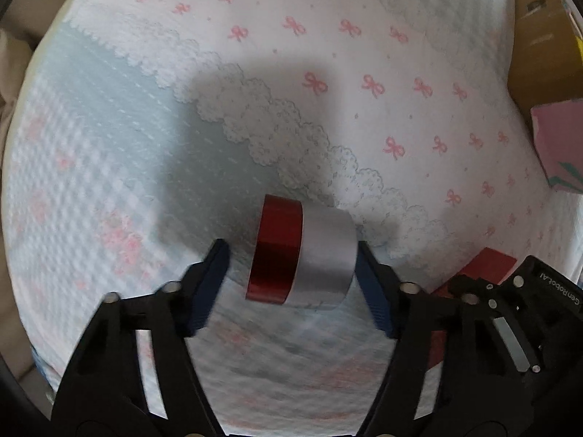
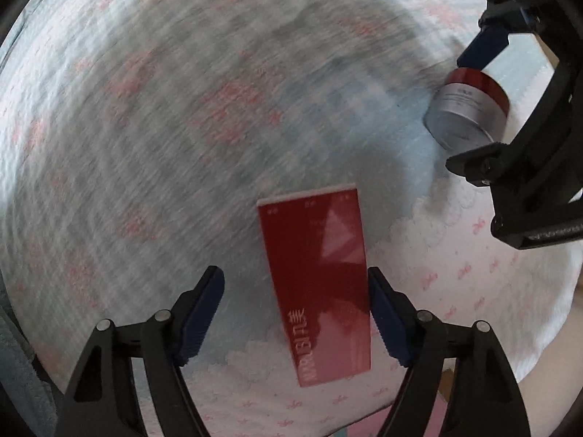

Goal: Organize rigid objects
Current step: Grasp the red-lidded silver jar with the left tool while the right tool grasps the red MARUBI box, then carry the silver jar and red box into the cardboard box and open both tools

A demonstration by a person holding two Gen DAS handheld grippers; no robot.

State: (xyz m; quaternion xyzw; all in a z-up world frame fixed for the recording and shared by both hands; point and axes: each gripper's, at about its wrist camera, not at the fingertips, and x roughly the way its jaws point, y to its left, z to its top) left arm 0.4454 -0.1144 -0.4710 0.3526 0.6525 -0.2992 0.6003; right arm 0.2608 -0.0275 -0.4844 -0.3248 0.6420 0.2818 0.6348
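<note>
A round jar with a silver body and a red lid lies on its side on the bedspread, between the fingers of my left gripper. The jaws are open: the right finger is at the jar's silver end and the left finger stands apart from the red lid. The jar also shows in the right wrist view. A flat red box with white lettering lies on the bedspread between the open fingers of my right gripper, close to the right finger. The left gripper's body shows in the right wrist view.
The surface is a quilted bedspread with pink bows and a lace-print border. A brown cardboard box and a pink box sit at the far right edge. The red box's corner shows beside the right gripper's body.
</note>
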